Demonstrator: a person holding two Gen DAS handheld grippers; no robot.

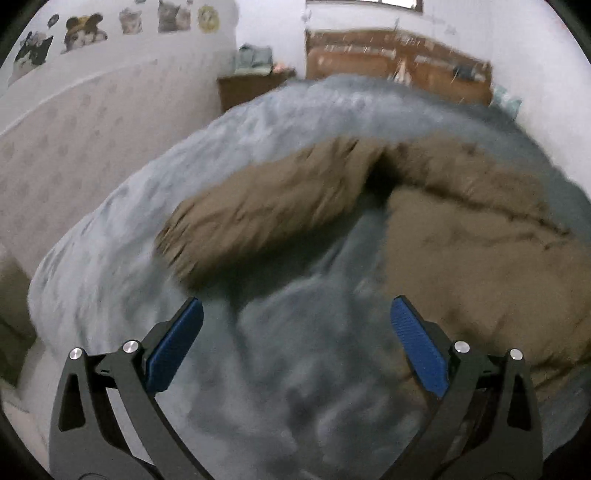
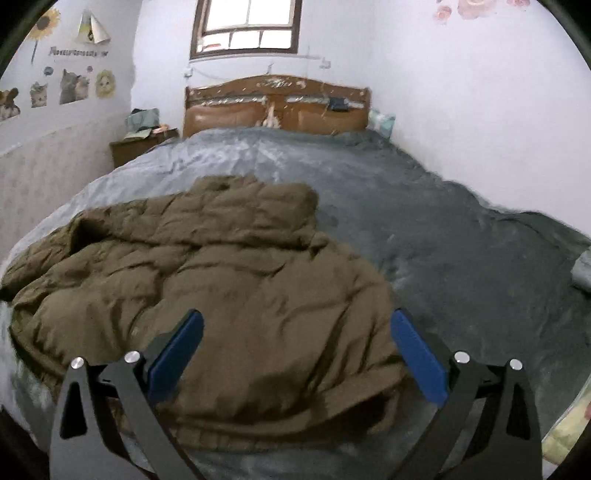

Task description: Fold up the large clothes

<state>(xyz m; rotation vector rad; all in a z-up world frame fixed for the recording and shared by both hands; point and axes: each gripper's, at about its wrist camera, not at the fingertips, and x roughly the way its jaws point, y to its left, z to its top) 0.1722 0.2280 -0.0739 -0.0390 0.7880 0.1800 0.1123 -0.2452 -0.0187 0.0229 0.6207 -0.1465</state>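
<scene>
A large olive-brown puffer jacket [image 2: 207, 280] lies crumpled on the grey-blue bedspread [image 2: 461, 251]. In the left wrist view the jacket [image 1: 461, 258] fills the right side, and one sleeve [image 1: 258, 221] stretches out to the left across the bedspread [image 1: 110, 221]; this view is blurred. My left gripper [image 1: 296, 314] is open above bare bedspread, just below the sleeve's end, with nothing between its blue pads. My right gripper [image 2: 297, 325] is open over the jacket's near edge, holding nothing.
A wooden headboard [image 2: 277, 107] stands at the far end of the bed under a window [image 2: 247, 26]. A brown nightstand [image 2: 142, 146] with clutter sits at the far left by the wall. A folded light cloth [image 2: 583, 273] lies at the right edge.
</scene>
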